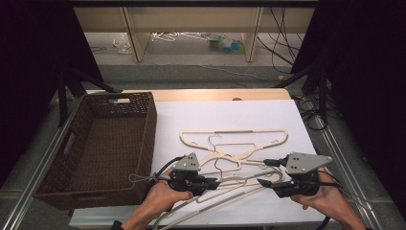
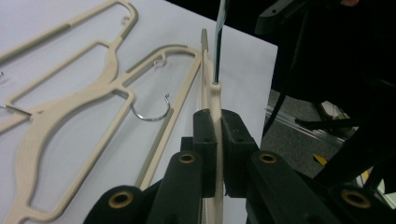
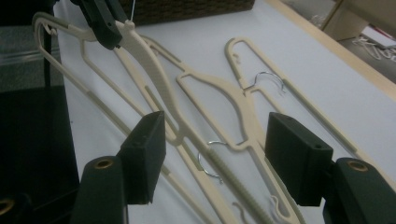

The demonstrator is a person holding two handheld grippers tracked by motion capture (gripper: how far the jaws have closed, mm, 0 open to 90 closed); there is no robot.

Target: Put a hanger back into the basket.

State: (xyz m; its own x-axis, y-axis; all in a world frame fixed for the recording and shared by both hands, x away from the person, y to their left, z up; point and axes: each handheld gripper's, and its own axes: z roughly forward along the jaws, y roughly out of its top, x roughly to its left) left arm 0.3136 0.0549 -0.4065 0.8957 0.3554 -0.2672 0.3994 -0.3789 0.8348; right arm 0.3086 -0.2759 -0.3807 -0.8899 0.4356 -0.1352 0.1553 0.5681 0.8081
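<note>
A dark woven basket (image 1: 95,143) stands at the left of the counter (image 1: 230,115), open side up and with nothing in it, within reach of the work; it looks like the place the hangers are meant to go. Just right of it, the left tool (image 1: 214,182) has its jaws closed on the neck of a cream hanger (image 1: 230,189); the left gripper view shows the thin plastic pinched edge-on between the pads, right below the metal hook. Gripping there probably gives control of the whole frame, since this hanger is raised on edge above the pile. Further right and behind, more cream hangers (image 1: 234,139) lie flat on the white sheet, overlapping, their wire hooks among each other's bars. At the right, the right tool (image 1: 265,183) is spread wide with nothing between its jaws, hovering over the pile, likely ready to hold down or free a neighbour while the gripped one is drawn out.
</note>
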